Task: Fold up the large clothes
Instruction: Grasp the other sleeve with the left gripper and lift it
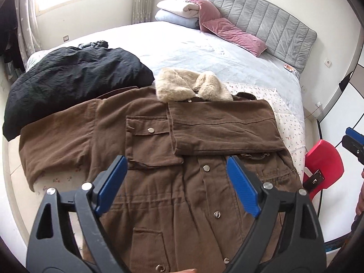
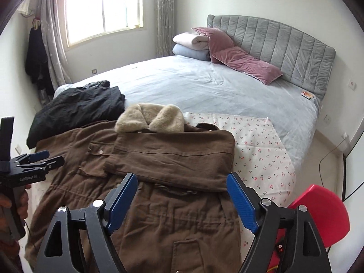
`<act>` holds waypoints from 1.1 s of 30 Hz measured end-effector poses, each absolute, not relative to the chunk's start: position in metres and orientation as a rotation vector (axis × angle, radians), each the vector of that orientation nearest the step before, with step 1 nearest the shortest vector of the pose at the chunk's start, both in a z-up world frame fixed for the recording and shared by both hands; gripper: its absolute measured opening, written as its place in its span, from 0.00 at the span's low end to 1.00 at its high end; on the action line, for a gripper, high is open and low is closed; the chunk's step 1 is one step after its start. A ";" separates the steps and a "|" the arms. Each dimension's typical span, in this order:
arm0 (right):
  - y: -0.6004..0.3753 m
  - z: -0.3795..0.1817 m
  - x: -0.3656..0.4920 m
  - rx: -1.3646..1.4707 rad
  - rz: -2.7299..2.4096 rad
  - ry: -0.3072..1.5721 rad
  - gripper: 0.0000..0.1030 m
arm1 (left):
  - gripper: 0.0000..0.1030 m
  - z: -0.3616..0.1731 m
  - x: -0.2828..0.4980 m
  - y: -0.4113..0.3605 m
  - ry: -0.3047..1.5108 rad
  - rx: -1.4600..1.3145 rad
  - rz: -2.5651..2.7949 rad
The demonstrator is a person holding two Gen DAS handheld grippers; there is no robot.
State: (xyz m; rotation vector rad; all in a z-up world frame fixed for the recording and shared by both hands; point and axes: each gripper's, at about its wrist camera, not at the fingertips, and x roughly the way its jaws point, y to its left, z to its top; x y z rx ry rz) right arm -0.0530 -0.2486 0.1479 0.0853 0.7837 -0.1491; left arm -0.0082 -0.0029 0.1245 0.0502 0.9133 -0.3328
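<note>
A brown coat [image 1: 159, 182] with a beige fur collar [image 1: 191, 86] lies front-up on the bed's near edge. Its right sleeve [image 1: 225, 129] is folded across the chest; the left sleeve [image 1: 56, 141] lies spread out to the left. My left gripper [image 1: 177, 186] is open and empty, hovering above the coat's buttoned middle. The coat [image 2: 159, 227], its collar [image 2: 150, 118] and the folded sleeve [image 2: 177, 159] also show in the right wrist view. My right gripper [image 2: 182, 200] is open and empty above the coat's waist. The left gripper [image 2: 38, 159] shows at the left edge.
A black garment [image 1: 75, 82] lies in a heap left of the coat. A floral sheet [image 2: 257, 154] lies under the coat on the light blue bed [image 2: 204, 86]. Pink pillows [image 2: 241, 61] and folded blankets [image 2: 191, 45] rest by the grey headboard [image 2: 284, 45]. A red stool [image 2: 323, 213] stands at right.
</note>
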 end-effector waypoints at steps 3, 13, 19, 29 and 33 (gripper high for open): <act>-0.230 0.165 -0.062 0.081 -0.154 0.770 0.87 | 0.92 0.134 -0.019 0.020 0.908 0.059 -0.294; -0.191 0.124 -0.039 0.091 -0.132 0.774 0.90 | 0.93 0.108 -0.029 0.103 0.944 0.028 -0.132; -0.193 0.068 0.005 0.117 -0.151 0.806 0.91 | 0.93 0.068 -0.006 0.178 1.006 -0.117 -0.012; -0.221 -0.043 0.066 0.162 -0.185 0.937 0.91 | 0.93 -0.009 0.056 0.285 0.998 -0.504 0.097; -0.221 -0.056 0.064 0.172 -0.149 0.965 0.90 | 0.93 -0.034 0.074 0.322 0.968 -0.698 0.121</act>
